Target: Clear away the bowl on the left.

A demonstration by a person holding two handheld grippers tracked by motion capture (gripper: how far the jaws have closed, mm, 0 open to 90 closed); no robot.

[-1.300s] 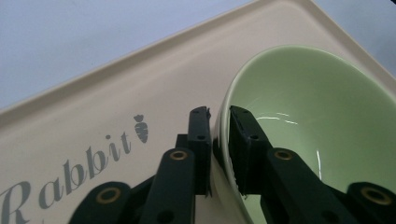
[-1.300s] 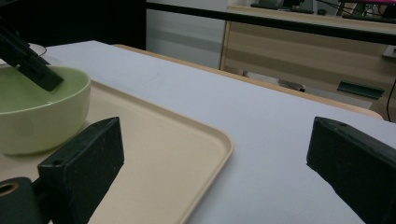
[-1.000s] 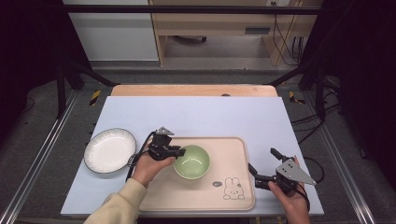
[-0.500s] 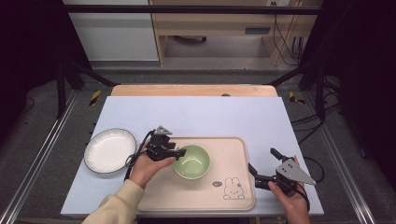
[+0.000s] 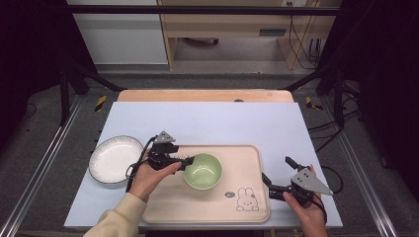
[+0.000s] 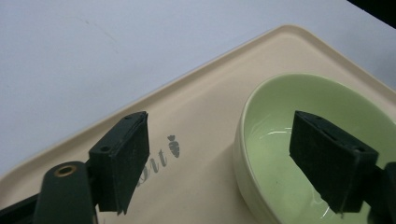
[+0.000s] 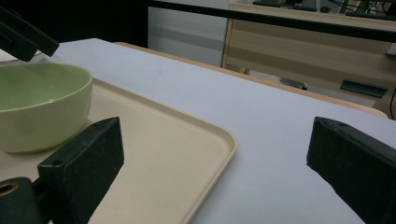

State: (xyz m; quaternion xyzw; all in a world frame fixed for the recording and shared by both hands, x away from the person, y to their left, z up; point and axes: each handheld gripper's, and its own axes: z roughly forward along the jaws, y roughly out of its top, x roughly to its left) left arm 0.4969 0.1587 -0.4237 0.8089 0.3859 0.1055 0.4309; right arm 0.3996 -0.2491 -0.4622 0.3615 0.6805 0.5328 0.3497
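my left gripper [image 6: 233,158] has just been opening astride the green bowl's [image 5: 203,171] rim—pads clear—so lifting away carelessly could tip it on the tray [image 5: 247,163].

Lab: black frame [image 5: 197,10] around the table [image 5: 207,118].

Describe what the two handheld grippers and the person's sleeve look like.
Both the left gripper and right gripper are black, each with two blocky black jaws, a grey three-cornered plate on top and a trailing black cable. The left arm wears a cream sleeve.
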